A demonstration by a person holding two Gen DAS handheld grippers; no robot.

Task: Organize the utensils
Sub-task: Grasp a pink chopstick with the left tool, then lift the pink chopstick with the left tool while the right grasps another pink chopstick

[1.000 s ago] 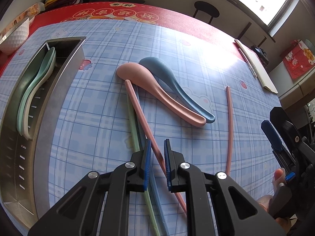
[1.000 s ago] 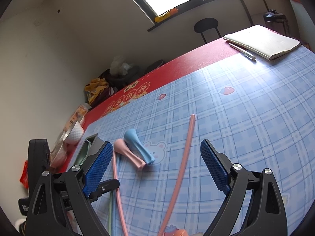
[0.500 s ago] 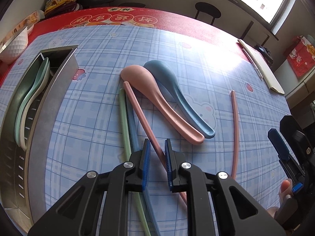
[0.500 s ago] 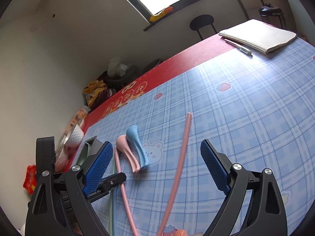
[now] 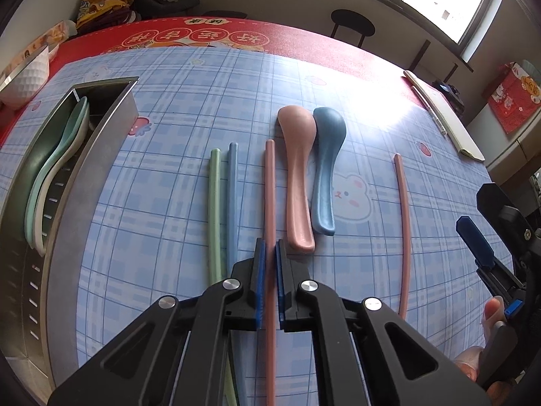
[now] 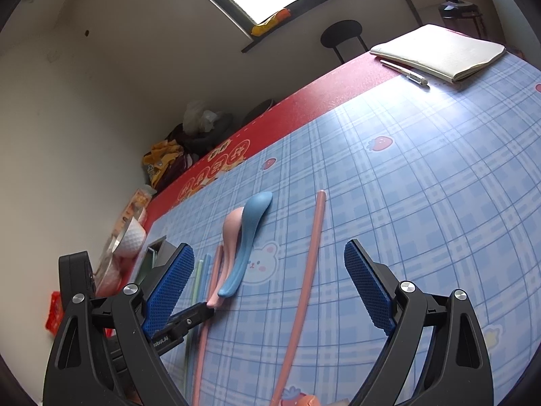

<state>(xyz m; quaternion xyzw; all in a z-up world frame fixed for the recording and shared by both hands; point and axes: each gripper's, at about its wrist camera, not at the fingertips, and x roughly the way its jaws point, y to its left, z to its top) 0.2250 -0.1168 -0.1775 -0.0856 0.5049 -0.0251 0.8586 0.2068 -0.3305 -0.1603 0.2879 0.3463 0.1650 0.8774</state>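
My left gripper point(image 5: 269, 253) is shut on a pink chopstick point(image 5: 269, 189) that points straight ahead along the blue checked tablecloth. A green chopstick point(image 5: 214, 203) and a blue chopstick point(image 5: 232, 196) lie just to its left. A pink spoon point(image 5: 297, 176) and a blue spoon point(image 5: 326, 169) lie just to its right. A second pink chopstick point(image 5: 403, 223) lies further right, also in the right wrist view point(image 6: 309, 264). My right gripper point(image 6: 270, 291) is open and empty, above that chopstick. A steel utensil holder point(image 5: 84, 155) at the left holds a green spoon point(image 5: 61, 155) and a white spoon.
A white bowl point(image 5: 27, 74) stands at the far left by the red table border. A notebook point(image 6: 439, 50) and pen point(image 6: 405, 74) lie at the far right corner. A chair point(image 5: 351, 27) and clutter stand beyond the table.
My left gripper has closed further onto the pink chopstick and swung so the utensils now point straight ahead. The right gripper stays open and has shifted slightly.
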